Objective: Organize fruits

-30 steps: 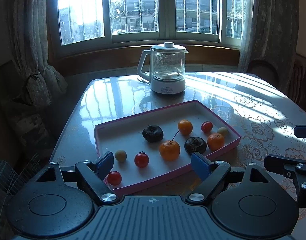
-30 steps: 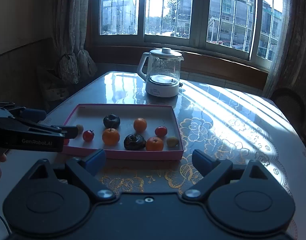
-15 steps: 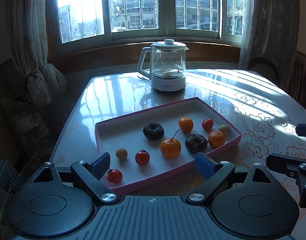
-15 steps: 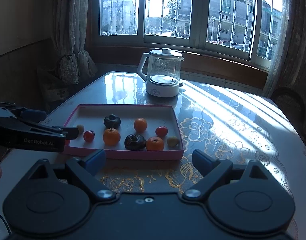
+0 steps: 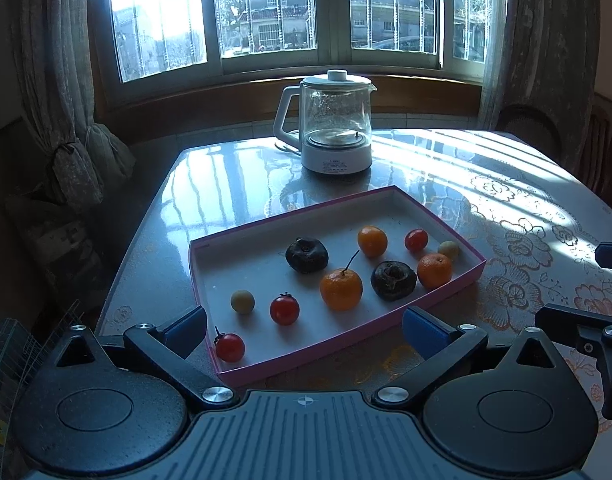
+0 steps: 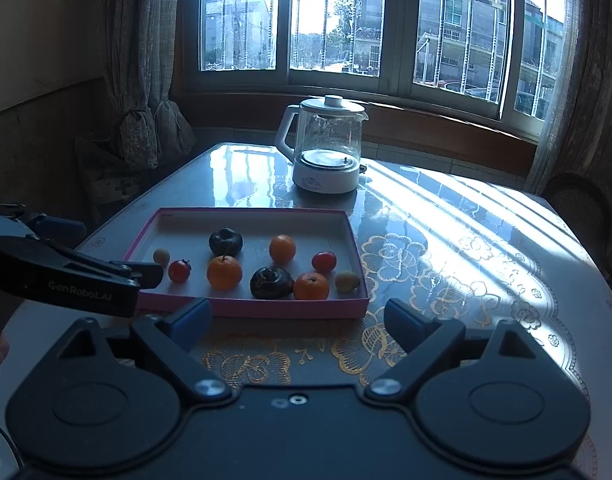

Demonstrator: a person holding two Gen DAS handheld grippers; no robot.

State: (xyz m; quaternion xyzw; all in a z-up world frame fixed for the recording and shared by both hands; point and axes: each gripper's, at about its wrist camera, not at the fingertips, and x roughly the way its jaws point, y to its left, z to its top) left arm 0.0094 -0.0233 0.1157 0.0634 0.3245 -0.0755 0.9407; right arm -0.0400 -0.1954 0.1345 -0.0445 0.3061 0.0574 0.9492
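A shallow pink-rimmed tray (image 5: 289, 216) lies on the table and holds loose fruit. In it are three oranges, the largest (image 5: 341, 289) with a stem, two dark wrinkled fruits (image 5: 307, 255), three red tomatoes (image 5: 284, 310) and two small pale fruits (image 5: 242, 301). My left gripper (image 5: 304, 330) hovers over the tray's near corner, and its jaws are opening with nothing gripped. One tomato (image 5: 229, 347) sits just beyond its left finger. To the right, my right gripper (image 6: 298, 320) stands open before the tray's long side (image 6: 265, 306), holding nothing.
A glass kettle (image 5: 334, 120) on a white base stands behind the tray. The table's glossy top (image 6: 446, 264) has a floral pattern and sun stripes on the right. A chair back (image 6: 578, 208) rises at the far right, and curtains and windows lie beyond.
The left gripper's jaws have spread wider apart over the tray's near corner. The right gripper and all the fruit stayed where they were.
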